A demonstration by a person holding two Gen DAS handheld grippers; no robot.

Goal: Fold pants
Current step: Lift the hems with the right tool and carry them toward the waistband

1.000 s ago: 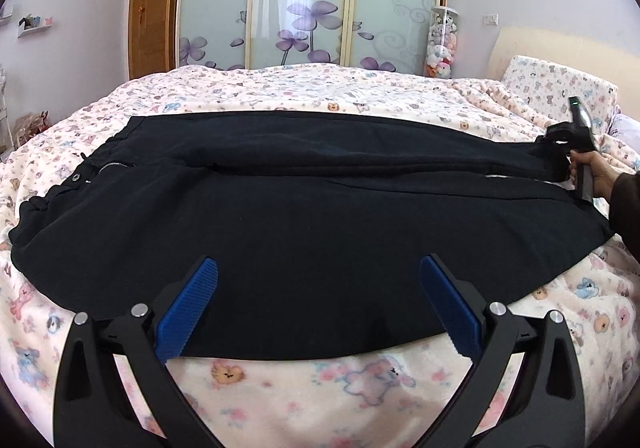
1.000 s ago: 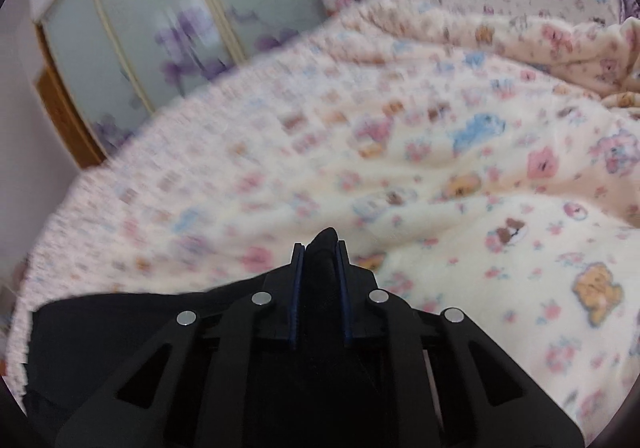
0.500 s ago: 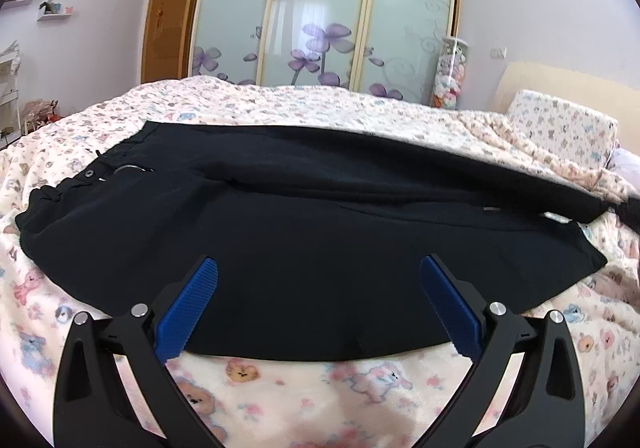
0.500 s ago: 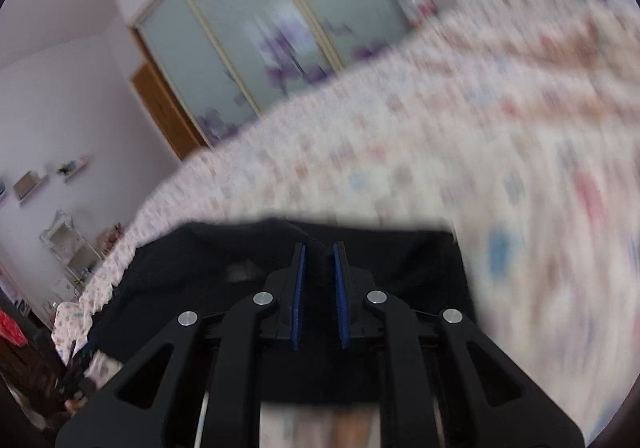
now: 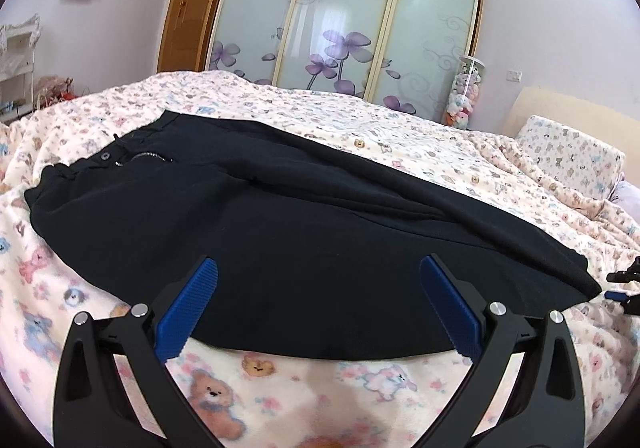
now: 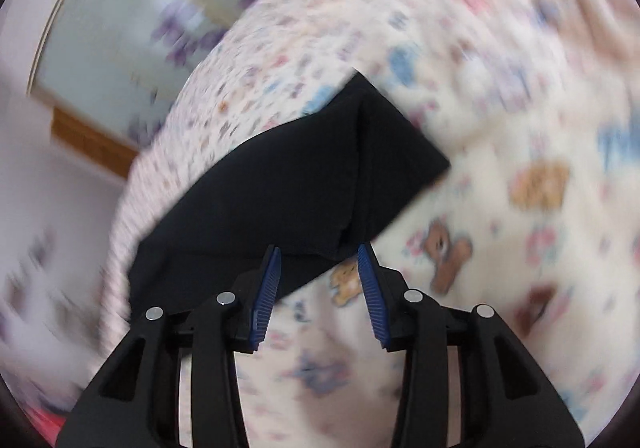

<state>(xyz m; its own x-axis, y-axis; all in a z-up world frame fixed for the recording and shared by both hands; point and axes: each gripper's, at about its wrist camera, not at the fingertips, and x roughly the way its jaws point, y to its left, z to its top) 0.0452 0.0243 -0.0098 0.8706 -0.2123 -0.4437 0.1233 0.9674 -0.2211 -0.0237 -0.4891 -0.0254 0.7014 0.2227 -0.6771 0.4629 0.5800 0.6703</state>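
Black pants [image 5: 288, 224] lie flat across the bed, waistband with button at the left, leg ends at the right. One leg lies folded over the other. My left gripper [image 5: 318, 300] is open and empty, just above the pants' near edge. My right gripper [image 6: 319, 274] is open and empty, just behind the leg ends of the pants [image 6: 312, 183]. The view is blurred. It also shows at the right edge of the left wrist view [image 5: 622, 288].
The bed has a cream bear-print cover [image 5: 420, 127]. A pillow [image 5: 568, 151] and headboard are at the right. A sliding-door wardrobe [image 5: 344, 19] stands behind the bed, with a tall jar of plush toys [image 5: 464, 91] beside it.
My right gripper has let go of the leg ends and opened, and it has drawn back from them. The leg ends now lie on the bed. My left gripper stays open.
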